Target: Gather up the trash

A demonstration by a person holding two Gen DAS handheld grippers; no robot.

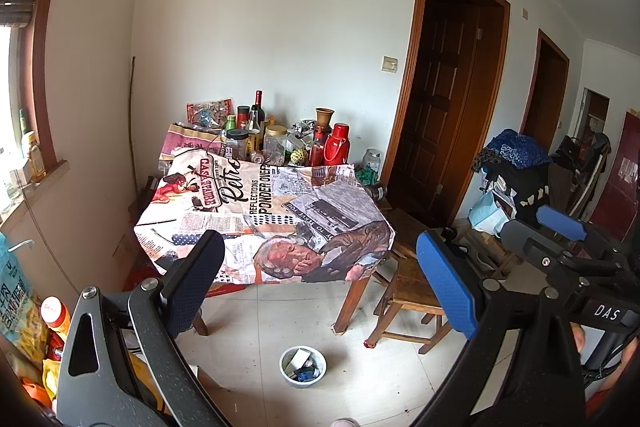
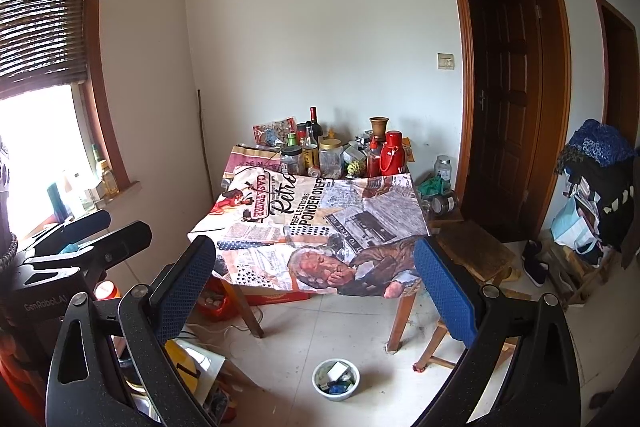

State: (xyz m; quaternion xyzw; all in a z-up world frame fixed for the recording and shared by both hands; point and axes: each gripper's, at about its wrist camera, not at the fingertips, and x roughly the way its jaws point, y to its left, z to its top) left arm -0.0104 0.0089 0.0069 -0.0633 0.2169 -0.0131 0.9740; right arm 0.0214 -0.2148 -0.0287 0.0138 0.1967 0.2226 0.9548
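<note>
Both my hand-held grippers, left (image 1: 316,279) and right (image 2: 316,283), wide, empty; risk: bowl (image 1: 303,365) of scraps on floor tips if rim clipped

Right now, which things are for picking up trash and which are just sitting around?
For the job: white bowl of scraps on the floor; left gripper and right gripper, both open.

Just there: red flask, wine bottle, jars, wooden stool.
</note>
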